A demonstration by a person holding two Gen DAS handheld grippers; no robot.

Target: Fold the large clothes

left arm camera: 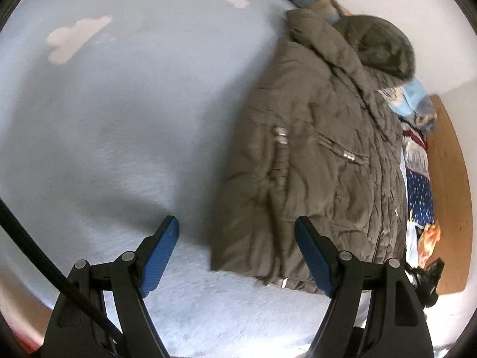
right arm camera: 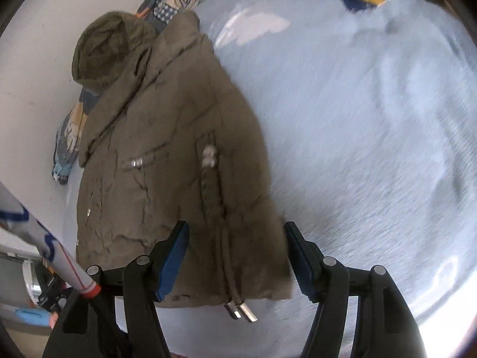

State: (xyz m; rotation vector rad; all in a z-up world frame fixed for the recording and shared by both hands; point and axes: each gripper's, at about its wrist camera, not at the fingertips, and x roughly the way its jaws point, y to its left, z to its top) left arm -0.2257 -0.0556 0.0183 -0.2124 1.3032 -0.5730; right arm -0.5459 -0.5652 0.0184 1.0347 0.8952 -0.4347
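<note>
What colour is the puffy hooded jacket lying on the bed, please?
The puffy hooded jacket is olive-brown, clearest in the right wrist view.

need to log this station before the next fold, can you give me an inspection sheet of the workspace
surface: light blue fleece blanket with white cloud prints.
job's things: olive hooded jacket lies folded lengthwise near the wall, drawcord lying on top.
clutter: patterned clothes beside the jacket, blue face mask by the hood.
grippers: left gripper open, empty; right gripper open over the jacket hem.
cables: black cable at left gripper.
surroundings: white wall, wooden board.
</note>
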